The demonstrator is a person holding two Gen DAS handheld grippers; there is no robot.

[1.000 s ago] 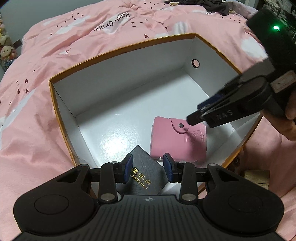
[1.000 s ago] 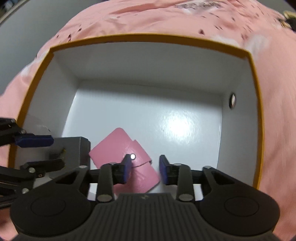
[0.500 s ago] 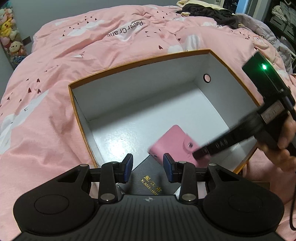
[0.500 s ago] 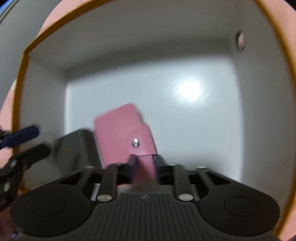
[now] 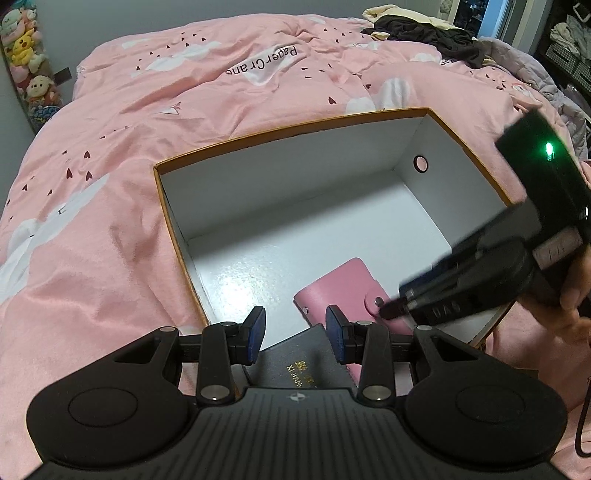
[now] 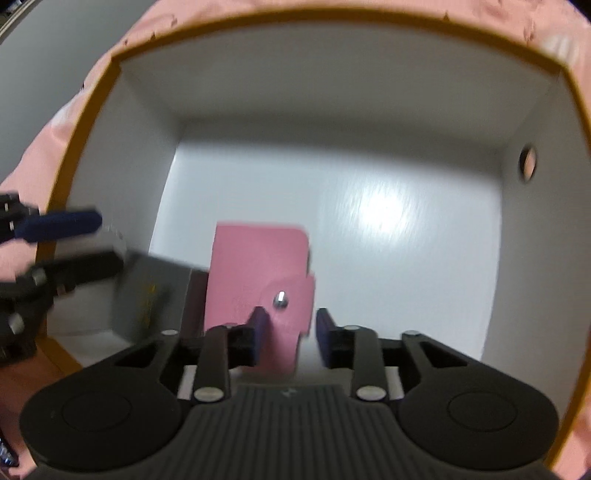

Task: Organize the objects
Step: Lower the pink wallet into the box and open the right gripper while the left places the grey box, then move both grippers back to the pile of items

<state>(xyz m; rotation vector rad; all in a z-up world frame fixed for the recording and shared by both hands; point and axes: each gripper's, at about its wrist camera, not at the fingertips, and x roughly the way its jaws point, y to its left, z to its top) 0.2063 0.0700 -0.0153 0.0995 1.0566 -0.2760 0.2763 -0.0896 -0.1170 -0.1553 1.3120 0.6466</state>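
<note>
A pink snap wallet [image 5: 343, 288] lies on the floor of a white box with an orange rim [image 5: 280, 131]. A black booklet with gold lettering [image 5: 303, 358] lies beside it at the box's near edge. My left gripper [image 5: 293, 338] is open above the booklet, touching nothing. In the right wrist view my right gripper [image 6: 288, 338] is open, its jaws on either side of the wallet's [image 6: 258, 273] near end without clamping it. The booklet [image 6: 155, 295] shows grey and blurred there. The right gripper [image 5: 402, 301] shows in the left view at the wallet's snap.
The box [image 6: 332, 92] rests on a pink bedspread [image 5: 147, 110] and has a round hole [image 5: 420, 163] in its far right wall. Dark clothes [image 5: 424, 31] lie at the bed's far end. Plush toys [image 5: 26, 55] stand at far left.
My right gripper shut on the wallet, turned and shifted it within the box, then opened. My left gripper drew back and up, away from the booklet.
</note>
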